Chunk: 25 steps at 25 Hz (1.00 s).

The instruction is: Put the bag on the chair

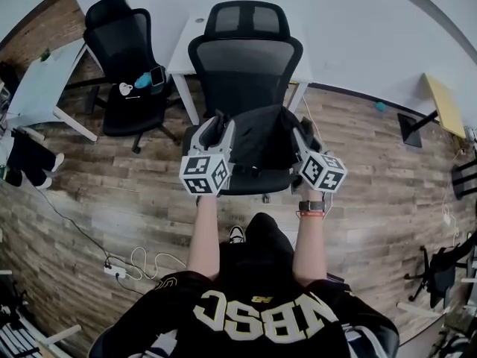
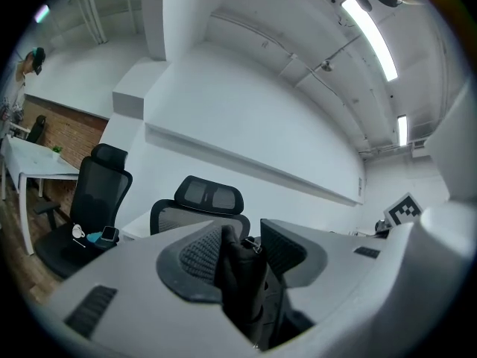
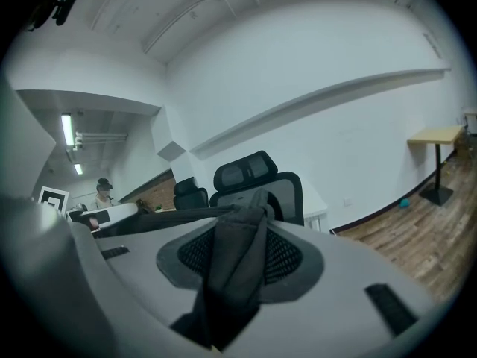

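- Your left gripper (image 1: 218, 129) is clenched on an edge of the black bag (image 1: 261, 142), with dark cloth pressed between its pads.
- Your right gripper (image 1: 299, 139) grasps a strap of the same bag.
- The bag is at the frame centre, over the seat of the chair (image 1: 246, 58). I cannot tell if it touches the seat.
- What is inside the bag does not show.
- The second chair (image 1: 119, 21), upper left, has small objects (image 1: 141, 81) on its seat.

One bag (image 1: 261, 136), two tongs (image 1: 216, 129) (image 1: 297, 139), two office chairs (image 1: 246, 58) (image 1: 123, 47), perhaps a third chair (image 1: 441, 268) far right.
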### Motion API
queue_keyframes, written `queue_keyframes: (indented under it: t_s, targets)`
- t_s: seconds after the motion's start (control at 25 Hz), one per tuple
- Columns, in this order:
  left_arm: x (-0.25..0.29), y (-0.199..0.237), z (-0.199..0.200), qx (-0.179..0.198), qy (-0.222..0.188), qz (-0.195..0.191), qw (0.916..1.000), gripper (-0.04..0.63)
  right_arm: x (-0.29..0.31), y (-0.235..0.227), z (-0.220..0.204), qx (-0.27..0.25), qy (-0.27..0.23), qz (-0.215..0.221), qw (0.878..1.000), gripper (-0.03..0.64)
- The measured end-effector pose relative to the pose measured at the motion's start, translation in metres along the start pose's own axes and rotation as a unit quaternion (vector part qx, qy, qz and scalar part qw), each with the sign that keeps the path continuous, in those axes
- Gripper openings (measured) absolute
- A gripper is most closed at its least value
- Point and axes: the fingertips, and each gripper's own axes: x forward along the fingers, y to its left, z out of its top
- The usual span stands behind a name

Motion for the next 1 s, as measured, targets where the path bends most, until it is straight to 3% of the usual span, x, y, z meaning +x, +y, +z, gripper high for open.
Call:
queue_keyframes:
  t_s: [0.52, 1.0]
  targets:
    - [0.068, 0.037, -0.064, -0.011, 0.075, 0.047, 0.9960, 0.180, 0.085, -0.045, -0.042, 0.017, 0.083, 0.009, 0.996, 0.149]
    - [0.108, 0.097, -0.135, -0.025, 0.143, 0.111, 0.9832, 0.181, 0.169, -0.063, -0.102, 0.024, 0.164, 0.016, 0.986, 0.150]
